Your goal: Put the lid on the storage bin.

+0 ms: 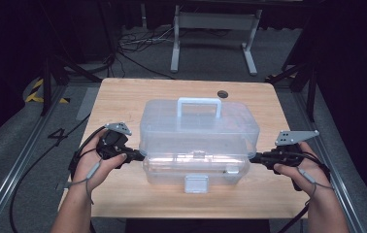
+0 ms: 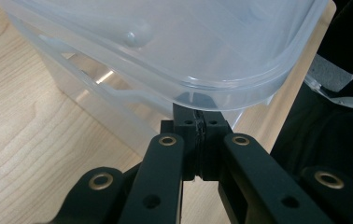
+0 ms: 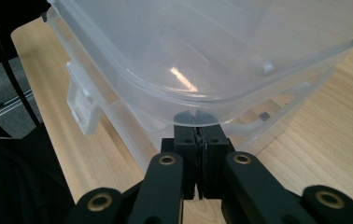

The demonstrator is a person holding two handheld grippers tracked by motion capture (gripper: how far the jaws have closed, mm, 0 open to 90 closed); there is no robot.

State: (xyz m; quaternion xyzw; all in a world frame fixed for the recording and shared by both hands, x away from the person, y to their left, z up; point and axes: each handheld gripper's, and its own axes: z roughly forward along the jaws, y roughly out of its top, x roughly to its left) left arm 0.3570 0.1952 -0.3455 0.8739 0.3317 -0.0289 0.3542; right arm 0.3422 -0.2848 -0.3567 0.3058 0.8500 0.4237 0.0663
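Observation:
A clear plastic box stands in the middle of the wooden table (image 1: 123,97). Its lid (image 1: 198,124), with a pale handle (image 1: 199,104) on top, sits a little above the base (image 1: 196,170). The front latch (image 1: 196,183) hangs loose. My left gripper (image 1: 140,154) is shut, its tips tucked under the lid's left rim (image 2: 221,91). My right gripper (image 1: 253,158) is shut too, its tips under the lid's right rim (image 3: 198,105). In the gripper views the joined tips of the left gripper (image 2: 199,112) and the right gripper (image 3: 199,126) touch the rim from below.
A round cable hole (image 1: 222,93) lies near the table's far edge. A white metal frame (image 1: 215,29) and loose cables (image 1: 138,41) stand on the floor behind. A small dark piece (image 3: 264,114) rests inside the base. Dark floor lies beyond the table's side edges.

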